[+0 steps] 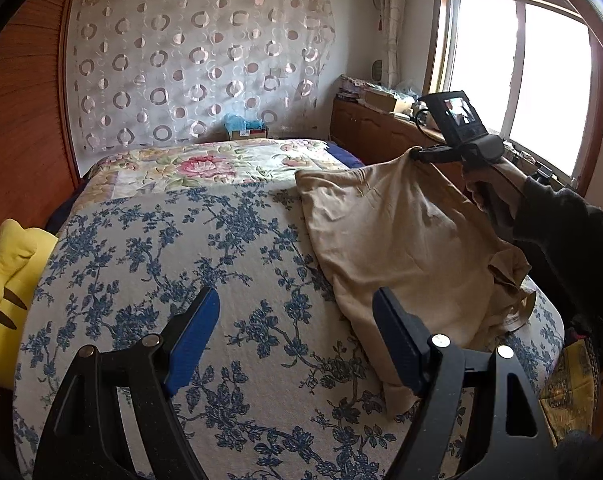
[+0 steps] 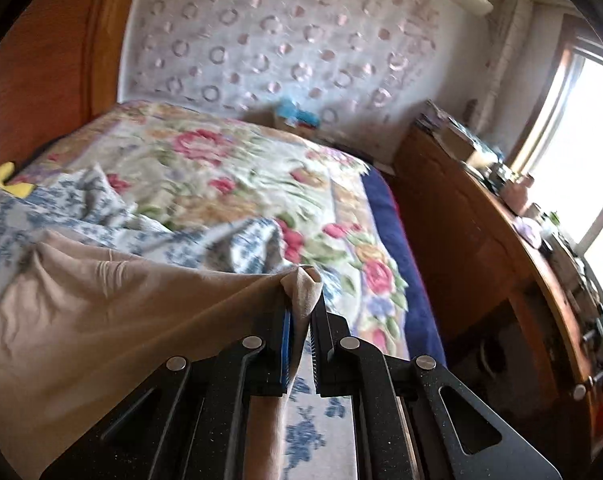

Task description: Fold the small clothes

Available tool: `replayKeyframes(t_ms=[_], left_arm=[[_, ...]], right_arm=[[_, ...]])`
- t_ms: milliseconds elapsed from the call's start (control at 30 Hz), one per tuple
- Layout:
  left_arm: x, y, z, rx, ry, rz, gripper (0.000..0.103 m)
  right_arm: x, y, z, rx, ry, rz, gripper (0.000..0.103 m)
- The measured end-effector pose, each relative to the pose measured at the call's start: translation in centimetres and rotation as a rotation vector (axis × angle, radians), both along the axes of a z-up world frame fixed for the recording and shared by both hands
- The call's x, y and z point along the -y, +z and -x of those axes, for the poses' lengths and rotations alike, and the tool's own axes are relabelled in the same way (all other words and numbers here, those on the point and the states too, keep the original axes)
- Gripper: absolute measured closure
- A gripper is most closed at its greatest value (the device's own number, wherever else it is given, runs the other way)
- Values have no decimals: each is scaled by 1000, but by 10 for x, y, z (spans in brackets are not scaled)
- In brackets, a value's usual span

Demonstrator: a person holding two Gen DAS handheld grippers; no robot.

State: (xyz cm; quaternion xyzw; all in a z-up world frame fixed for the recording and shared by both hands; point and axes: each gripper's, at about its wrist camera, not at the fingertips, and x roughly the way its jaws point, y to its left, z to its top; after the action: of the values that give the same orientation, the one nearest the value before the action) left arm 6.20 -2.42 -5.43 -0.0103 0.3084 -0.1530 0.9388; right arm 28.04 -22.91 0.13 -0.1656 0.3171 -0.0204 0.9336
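Now the beige garment (image 1: 401,248) lies spread on the bed (image 1: 181,264), toward the 3 o'clock side of the left wrist view, with its far corner lifted off the quilt and its near edge bunched at about 5 o'clock. That raised corner is pinched in the right hand-held gripper (image 2: 301,312), whose jaws are clamped on a small fold of the cloth poking up between them; from there the fabric stretches away toward 9 o'clock in the right wrist view. In the left wrist view the same right hand-held gripper (image 1: 415,154) sits at about 2 o'clock, held by a hand (image 1: 489,196) in a dark sleeve (image 1: 561,224). The left hand-held gripper (image 1: 297,340) hovers over the blue-flowered quilt with its jaws wide apart and nothing between them; its right finger is just beside the garment's near edge. Beyond the blue quilt lies a pink-flowered blanket (image 1: 205,164) at 12 o'clock. A yellow pillow (image 1: 9,280) rests at 9 o'clock against the wooden headboard (image 1: 17,120). A wooden cabinet (image 1: 377,128) stands under the window (image 1: 521,72) at 2 o'clock, and a circle-patterned curtain (image 1: 197,60) hangs on the far wall.
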Motion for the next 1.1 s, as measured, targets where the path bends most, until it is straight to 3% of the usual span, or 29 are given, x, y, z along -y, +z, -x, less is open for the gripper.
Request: replayKeyframes(t_ms=[33, 100, 167, 200, 367, 667, 1100], left_arm=[[2, -1, 1, -2, -5, -1, 23], [6, -1, 1, -4, -12, -4, 23], [9, -1, 1, -6, -20, -8, 23], [11, -1, 1, -7, -23, -8, 23], [19, -4, 3, -17, -43, -10, 23], [34, -9, 1, -42, -70, -21, 23], [46, -12, 3, -63, -99, -42, 23]], right_arm=[[-3, -1, -3, -21, -7, -11, 94], [-7, 2, -4, -40, -20, -22, 76], [0, 16, 0, -38, 0, -38, 63], [6, 23, 4, -37, 10, -49, 62], [39, 38, 44, -57, 84, -128, 62], [52, 26, 154, -90, 230, -187, 62], [65, 24, 217, -100, 304, -223, 62]])
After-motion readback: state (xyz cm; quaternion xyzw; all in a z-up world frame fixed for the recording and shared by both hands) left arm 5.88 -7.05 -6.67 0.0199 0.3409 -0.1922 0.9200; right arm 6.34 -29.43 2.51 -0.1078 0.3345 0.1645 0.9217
